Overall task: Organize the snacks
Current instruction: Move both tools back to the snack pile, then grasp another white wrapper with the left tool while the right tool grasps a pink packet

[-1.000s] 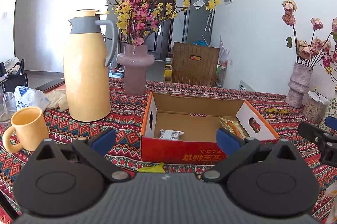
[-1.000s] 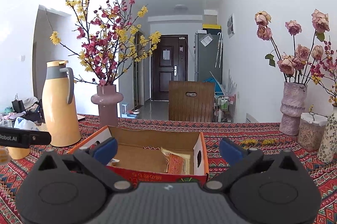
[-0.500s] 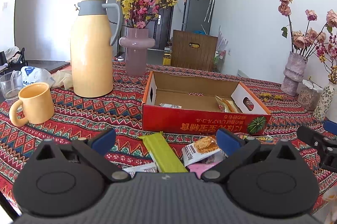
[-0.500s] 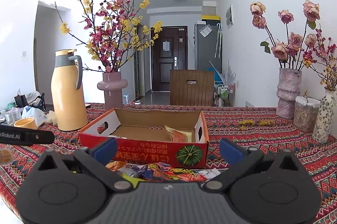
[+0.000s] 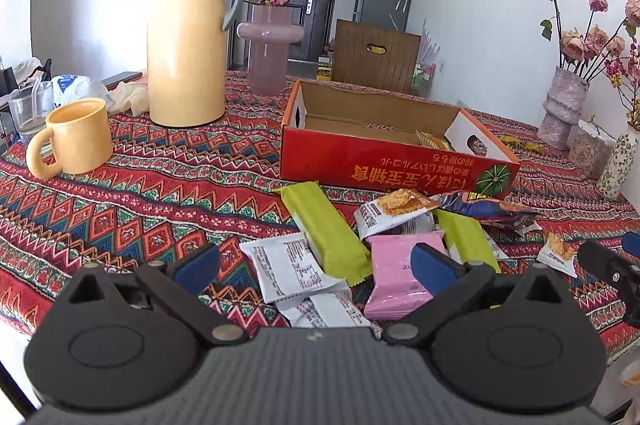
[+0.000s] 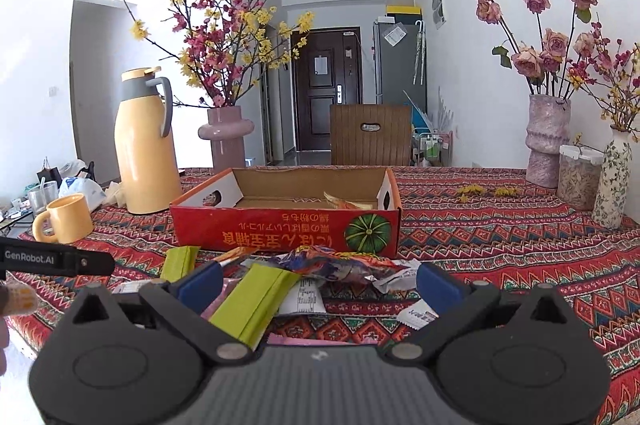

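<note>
Just in front of a shallow red cardboard box (image 5: 394,161) on a table spread with a red patterned cloth (image 5: 140,193), a loose heap of snack packets lies waiting. Nearest the box's front wall sit a long lime-green wrapper (image 5: 324,225), a white cracker packet (image 5: 394,211) and a crinkled multicoloured bag (image 5: 486,209); a pink packet (image 5: 398,271) and white sachets (image 5: 290,267) lie on the side of the heap farthest from the box. Inside the box, against its right end wall, one orange-striped packet (image 6: 348,202) leans.

Both handheld grippers hover over the heap, short of the box. The left gripper (image 5: 316,265) has its blue-padded jaws spread wide, holding nothing. The right gripper (image 6: 318,281) is likewise wide apart and empty, with a second lime-green wrapper (image 6: 256,299) lying between and below its fingers.

Left of the box stand a tall yellow thermos jug (image 5: 188,33) and a yellow mug (image 5: 76,137); a pink vase of blossom branches (image 5: 269,51) stands behind the box's left corner.
</note>
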`<action>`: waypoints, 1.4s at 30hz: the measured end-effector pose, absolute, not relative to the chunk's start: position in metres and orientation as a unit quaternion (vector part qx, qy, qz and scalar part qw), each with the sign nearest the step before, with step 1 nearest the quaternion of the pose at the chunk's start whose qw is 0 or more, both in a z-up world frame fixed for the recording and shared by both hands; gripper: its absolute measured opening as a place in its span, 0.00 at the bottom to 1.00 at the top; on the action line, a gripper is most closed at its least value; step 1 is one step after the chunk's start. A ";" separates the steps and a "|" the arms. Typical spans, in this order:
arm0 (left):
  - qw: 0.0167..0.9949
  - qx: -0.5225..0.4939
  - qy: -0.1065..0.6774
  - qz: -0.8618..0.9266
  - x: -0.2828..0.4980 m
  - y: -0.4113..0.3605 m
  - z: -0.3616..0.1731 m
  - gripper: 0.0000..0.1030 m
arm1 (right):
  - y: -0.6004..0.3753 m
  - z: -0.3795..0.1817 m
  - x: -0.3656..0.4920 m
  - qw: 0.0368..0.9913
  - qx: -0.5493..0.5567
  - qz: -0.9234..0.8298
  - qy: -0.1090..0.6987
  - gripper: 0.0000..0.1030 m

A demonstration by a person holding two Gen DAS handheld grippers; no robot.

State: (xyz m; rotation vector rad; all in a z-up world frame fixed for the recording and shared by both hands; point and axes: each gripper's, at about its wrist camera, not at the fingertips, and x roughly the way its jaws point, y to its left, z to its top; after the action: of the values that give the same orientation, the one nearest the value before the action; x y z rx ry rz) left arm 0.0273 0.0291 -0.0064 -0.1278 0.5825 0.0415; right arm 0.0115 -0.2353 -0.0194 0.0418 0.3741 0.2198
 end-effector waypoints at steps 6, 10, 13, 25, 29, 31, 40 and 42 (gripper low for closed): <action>0.943 -0.053 0.328 0.032 0.040 0.022 -0.027 1.00 | -0.240 -0.034 0.017 0.973 0.028 0.105 0.205 1.00; 0.931 -0.047 0.359 0.046 0.052 0.021 -0.043 1.00 | -0.239 -0.041 0.019 0.971 0.030 0.105 0.215 1.00; 0.925 -0.045 0.373 0.054 0.055 0.021 -0.051 0.98 | -0.240 -0.044 0.021 0.970 0.031 0.105 0.219 1.00; 0.921 -0.031 0.386 0.043 0.050 0.021 -0.057 0.50 | -0.237 -0.048 0.022 0.968 0.029 0.106 0.227 1.00; 0.924 -0.030 0.380 0.038 0.047 0.022 -0.056 0.43 | -0.238 -0.050 0.022 0.967 0.027 0.104 0.232 1.00; 0.925 -0.027 0.376 0.040 0.045 0.021 -0.055 0.42 | -0.239 -0.052 0.023 0.966 0.027 0.102 0.235 1.00; 0.940 -0.020 0.340 0.028 0.032 0.018 -0.038 0.41 | -0.235 -0.065 0.028 0.958 0.012 0.102 0.269 1.00; 0.943 -0.016 0.330 0.025 0.029 0.016 -0.033 0.41 | -0.232 -0.069 0.032 0.954 0.012 0.102 0.281 1.00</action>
State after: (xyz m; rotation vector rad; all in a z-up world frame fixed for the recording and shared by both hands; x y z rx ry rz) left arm 0.0293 0.0164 -0.0327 -0.0326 0.6735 0.0503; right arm 0.0322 -0.2322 -0.0690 0.0235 0.5703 0.2067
